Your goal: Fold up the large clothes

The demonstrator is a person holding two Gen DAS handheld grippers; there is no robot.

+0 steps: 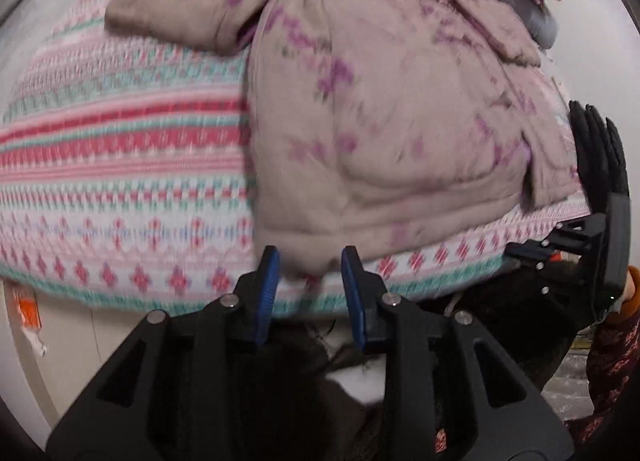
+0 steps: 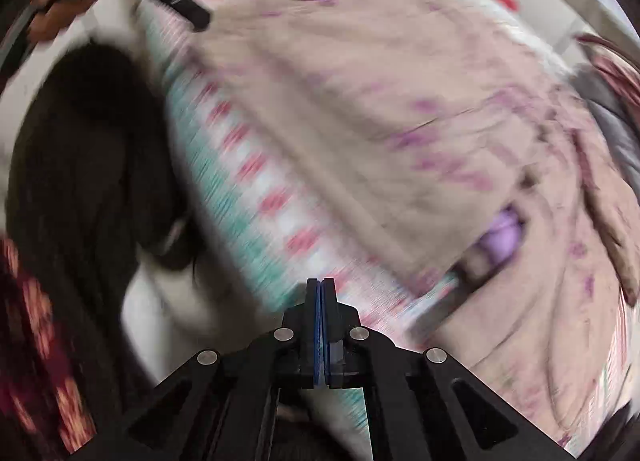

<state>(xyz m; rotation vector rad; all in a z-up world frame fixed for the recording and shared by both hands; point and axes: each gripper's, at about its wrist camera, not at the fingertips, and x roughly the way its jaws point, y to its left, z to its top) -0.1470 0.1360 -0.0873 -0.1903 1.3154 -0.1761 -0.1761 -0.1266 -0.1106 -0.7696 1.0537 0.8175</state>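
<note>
The padded jacket (image 1: 392,129) is spread on the patterned blanket (image 1: 120,181), its hem between the parted left claw (image 1: 310,273), while the empty right claw (image 2: 320,289) is pressed shut, so the hem could be missed.

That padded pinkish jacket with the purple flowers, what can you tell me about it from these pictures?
The padded beige-pink quilted jacket with purple flower print looks soft, puffy and rumpled. It lies spread on a striped pink, red and teal patterned blanket, one sleeve stretched out to the left. Its lower hem bulges toward the left hand-held gripper, whose blue-padded fingers stand open around the hem's edge; actual contact is unclear. In the blurred right wrist view a lilac patch shows in a fold. The right hand-held gripper is shut and empty.
</note>
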